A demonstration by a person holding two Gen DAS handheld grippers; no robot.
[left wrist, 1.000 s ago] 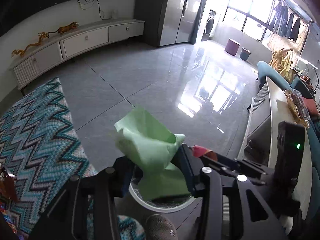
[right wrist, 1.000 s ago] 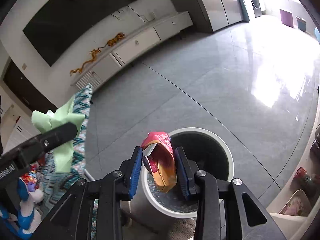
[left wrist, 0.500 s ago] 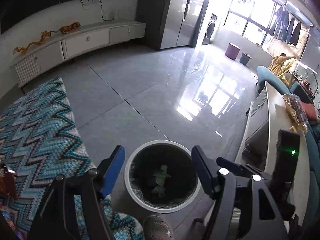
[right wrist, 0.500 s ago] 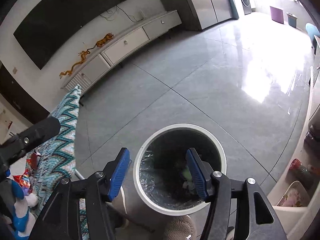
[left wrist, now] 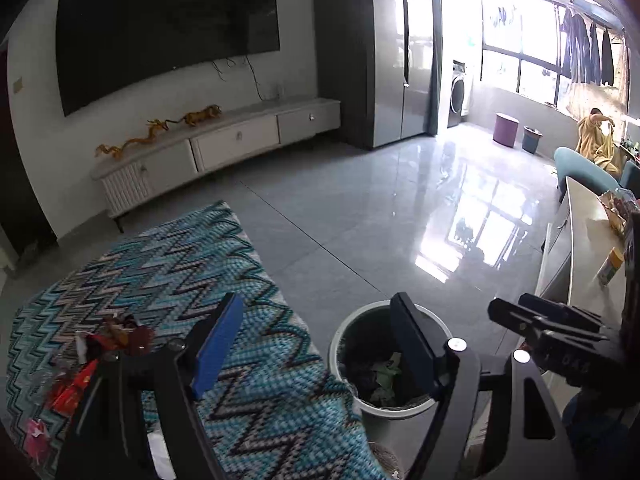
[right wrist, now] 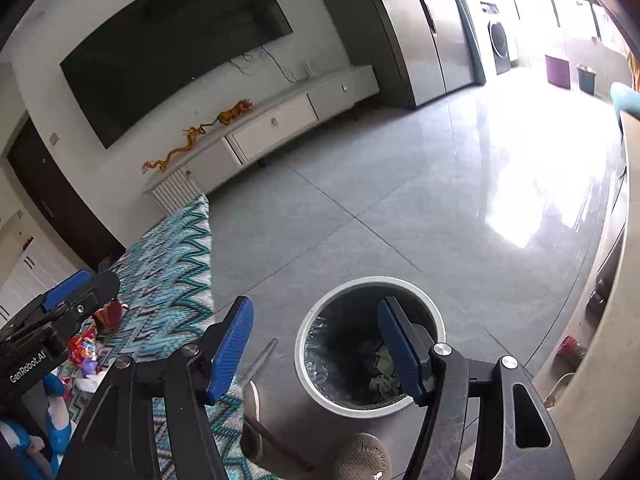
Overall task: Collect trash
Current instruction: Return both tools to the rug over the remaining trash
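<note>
Both tongs hang spread and empty above a living-room floor. The white trash bin, holding crumpled scraps, sits under the right gripper and beneath the right finger of the left gripper. Red wrappers lie on the zigzag rug to its left.

Below the right gripper, whose finger pads are ribbed blue on black arms, stands a round white-rimmed bin lined in dark plastic, holding pale green scraps. To its left lies a teal, black and white zigzag cloth strewn with red wrappers.
</note>
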